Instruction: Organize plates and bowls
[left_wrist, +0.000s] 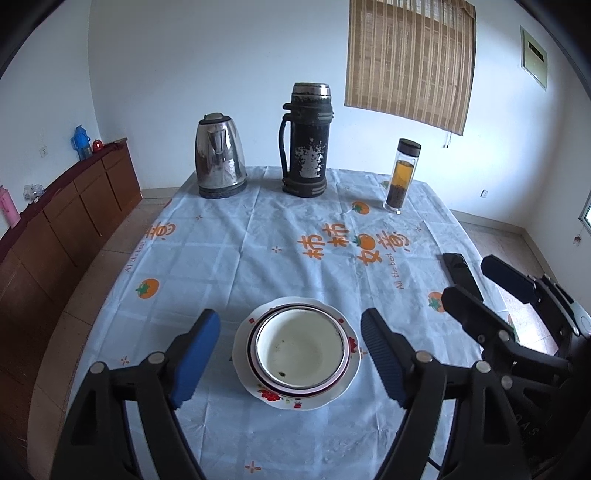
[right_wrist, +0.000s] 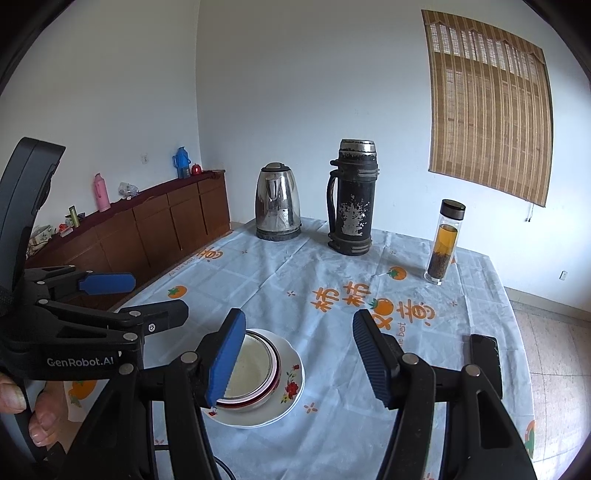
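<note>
A white bowl (left_wrist: 301, 350) with a dark rim sits nested on a white plate (left_wrist: 347, 384) with red flower prints, near the front of the table. My left gripper (left_wrist: 291, 354) is open, its blue pads on either side of the stack and above it. My right gripper (right_wrist: 299, 362) is open and empty, to the right of the stack; it shows in the left wrist view (left_wrist: 476, 284) too. The bowl (right_wrist: 258, 365) and plate (right_wrist: 288, 387) lie behind its left finger. The left gripper (right_wrist: 122, 295) shows at the left of the right wrist view.
A steel kettle (left_wrist: 219, 157), a black thermos (left_wrist: 304, 142) and a glass tea bottle (left_wrist: 402, 177) stand at the table's far end. A dark phone (left_wrist: 460, 269) lies at the right edge. A wooden sideboard (left_wrist: 74, 206) runs along the left wall.
</note>
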